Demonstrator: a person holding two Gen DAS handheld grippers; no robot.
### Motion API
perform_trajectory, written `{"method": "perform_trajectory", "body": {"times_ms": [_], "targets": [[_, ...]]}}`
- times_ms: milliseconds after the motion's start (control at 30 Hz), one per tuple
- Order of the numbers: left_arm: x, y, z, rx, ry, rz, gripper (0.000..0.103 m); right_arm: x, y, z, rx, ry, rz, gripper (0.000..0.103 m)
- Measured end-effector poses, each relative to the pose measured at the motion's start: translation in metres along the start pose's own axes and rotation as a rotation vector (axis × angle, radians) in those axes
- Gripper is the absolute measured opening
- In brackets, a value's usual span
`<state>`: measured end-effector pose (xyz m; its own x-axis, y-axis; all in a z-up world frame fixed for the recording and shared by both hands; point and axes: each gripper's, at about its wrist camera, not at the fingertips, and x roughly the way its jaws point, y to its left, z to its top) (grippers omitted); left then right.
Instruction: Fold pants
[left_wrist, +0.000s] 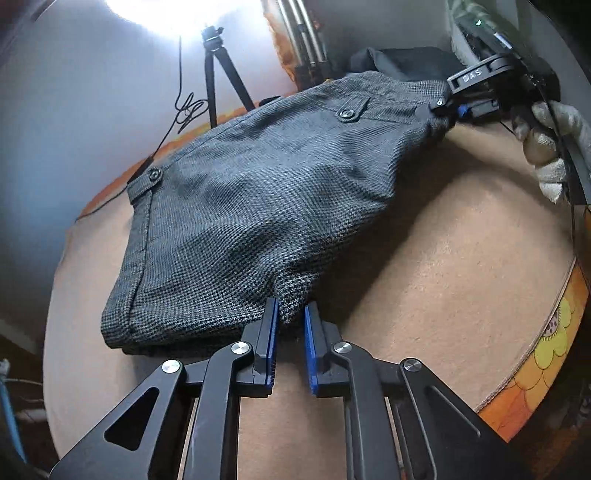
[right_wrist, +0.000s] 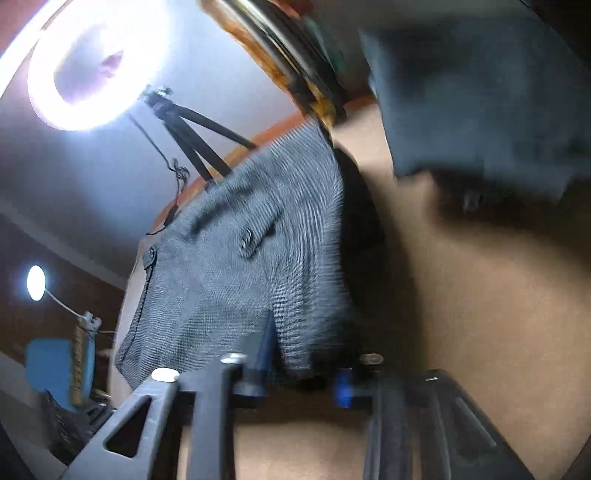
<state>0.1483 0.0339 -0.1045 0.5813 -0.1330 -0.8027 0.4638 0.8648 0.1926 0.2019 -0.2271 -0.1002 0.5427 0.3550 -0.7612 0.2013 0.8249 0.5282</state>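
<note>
Grey houndstooth pants (left_wrist: 236, 206) lie folded on the tan table (left_wrist: 461, 280), with buttoned pocket flaps facing up. My left gripper (left_wrist: 291, 321) is shut on the pants' near corner, a fold of cloth pinched between its blue pads. My right gripper (left_wrist: 441, 107) shows in the left wrist view at the far right corner of the pants, shut on the waistband. In the blurred right wrist view my right gripper (right_wrist: 299, 354) holds the pants (right_wrist: 240, 266) by an edge, lifted off the table.
A dark garment (left_wrist: 402, 61) lies at the back of the table, also seen in the right wrist view (right_wrist: 476, 96). A tripod (left_wrist: 218, 74) and a ring light (right_wrist: 96, 62) stand behind. The table edge has an orange flowered cloth (left_wrist: 546, 350).
</note>
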Motion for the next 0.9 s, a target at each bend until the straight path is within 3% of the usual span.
{"method": "perform_trajectory", "body": {"times_ms": [100, 167, 367, 633, 900], "targets": [[0.006, -0.004, -0.003, 0.016, 0.026, 0.011, 0.012, -0.002, 0.003, 0.004, -0.015, 0.009, 0.019, 0.022], [0.004, -0.004, -0.003, 0.018, 0.043, -0.002, 0.015, 0.003, -0.002, 0.002, 0.005, 0.042, 0.027, 0.041], [-0.023, 0.008, 0.011, -0.043, -0.001, -0.035, 0.021, -0.001, -0.015, -0.001, 0.054, 0.054, 0.012, 0.063], [-0.031, 0.022, 0.072, -0.060, -0.068, 0.023, 0.021, 0.000, -0.022, -0.007, 0.131, 0.048, 0.025, 0.068], [0.027, 0.002, 0.110, -0.041, -0.054, 0.021, 0.021, 0.013, -0.028, -0.013, 0.215, 0.048, 0.079, 0.069]]}}
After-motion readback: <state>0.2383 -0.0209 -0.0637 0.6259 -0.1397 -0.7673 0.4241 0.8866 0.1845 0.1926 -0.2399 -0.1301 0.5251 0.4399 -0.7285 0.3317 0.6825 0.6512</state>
